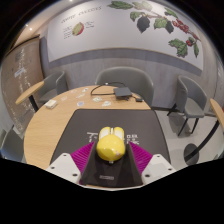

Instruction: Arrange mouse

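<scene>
Because the yellow mouse sits right between the two pink pads, held there by the gripper, with the jaws closed in snug on its sides. Long way of the mouse pointing straight ahead, the same way as the fingers, so no turn needed to line it up. Lifted or resting on the dark mat under it: hard to tell from here. Mat lying on the round wooden worktop, with white letters showing just beyond the mouse. Farther off, near the far edge of the worktop, a small grey box with a thin black wire, well apart from the mouse. Grey chairs beyond that. Next move, most likely: set the mouse down straight on the mat, then let go.
</scene>
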`<state>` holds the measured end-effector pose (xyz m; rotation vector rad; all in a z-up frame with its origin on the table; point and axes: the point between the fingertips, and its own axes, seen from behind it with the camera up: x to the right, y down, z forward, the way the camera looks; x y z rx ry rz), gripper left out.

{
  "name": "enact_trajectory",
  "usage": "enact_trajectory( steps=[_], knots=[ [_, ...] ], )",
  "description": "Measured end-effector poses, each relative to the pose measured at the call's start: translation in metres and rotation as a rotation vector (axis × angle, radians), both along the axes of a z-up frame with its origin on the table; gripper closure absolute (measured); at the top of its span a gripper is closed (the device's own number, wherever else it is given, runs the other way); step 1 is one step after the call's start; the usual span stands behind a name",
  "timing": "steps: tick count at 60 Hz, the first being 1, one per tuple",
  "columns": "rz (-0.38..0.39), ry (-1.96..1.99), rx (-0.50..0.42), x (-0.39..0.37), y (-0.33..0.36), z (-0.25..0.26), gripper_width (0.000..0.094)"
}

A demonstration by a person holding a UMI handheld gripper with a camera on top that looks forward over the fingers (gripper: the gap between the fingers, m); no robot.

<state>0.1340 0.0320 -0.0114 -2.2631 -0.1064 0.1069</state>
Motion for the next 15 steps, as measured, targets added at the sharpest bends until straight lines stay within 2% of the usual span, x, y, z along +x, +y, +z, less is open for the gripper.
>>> enact_trajectory(
  steps=[4,7,15],
  knots=[
    [0.029,-0.012,0.01,0.004,-0.013,0.011,0.0064],
    [0.053,-0.006,0.039,0.004,-0.024,0.026,0.009],
    [0.119,0.033,0.064,0.005,-0.064,0.052,0.0076]
  ],
)
